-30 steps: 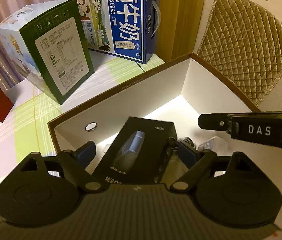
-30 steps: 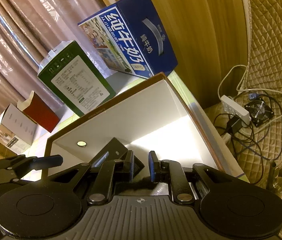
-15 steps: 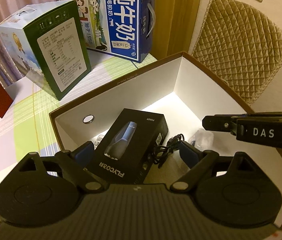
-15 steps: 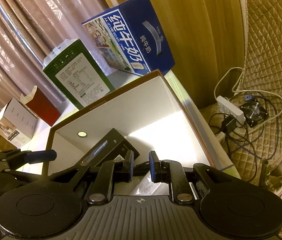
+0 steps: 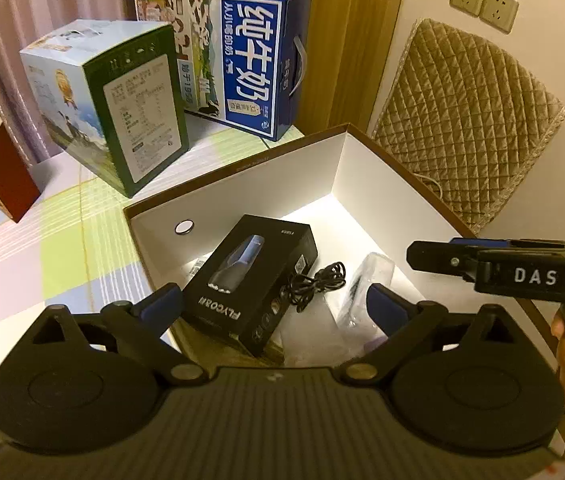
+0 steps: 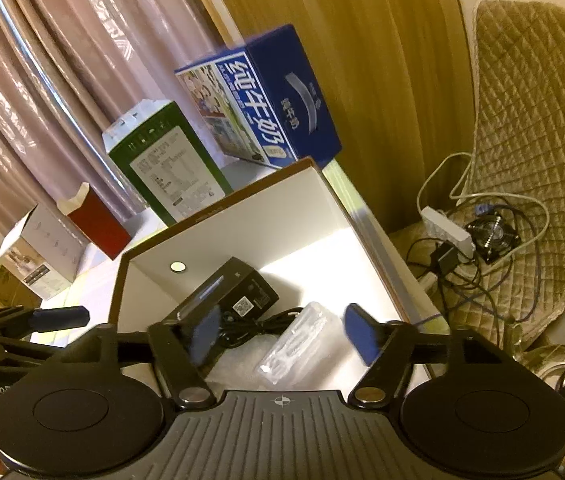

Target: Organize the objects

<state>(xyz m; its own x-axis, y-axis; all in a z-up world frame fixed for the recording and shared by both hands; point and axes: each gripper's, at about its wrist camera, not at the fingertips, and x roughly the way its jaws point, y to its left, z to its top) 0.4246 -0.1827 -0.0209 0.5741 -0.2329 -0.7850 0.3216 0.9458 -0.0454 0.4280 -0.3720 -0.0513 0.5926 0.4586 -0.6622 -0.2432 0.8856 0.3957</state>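
Both the left gripper (image 5: 274, 306) and right gripper (image 6: 278, 334) hover with fingers wide, holding nothing. Below, the open white-lined cardboard box (image 5: 242, 196) already holds one black shaver carton (image 5: 250, 280), one coiled black cable (image 5: 314, 280) and one clear plastic packet (image 6: 294, 346) (perhaps more underneath). Four cartons wait on the checked worktop (image 5: 42, 256).

I am working in a home room: checked tablecloth (image 5: 54, 248), milk cartons (image 5: 242, 64) behind it, curtains (image 6: 42, 80), quilted chair cover (image 5: 466, 120) alongside.
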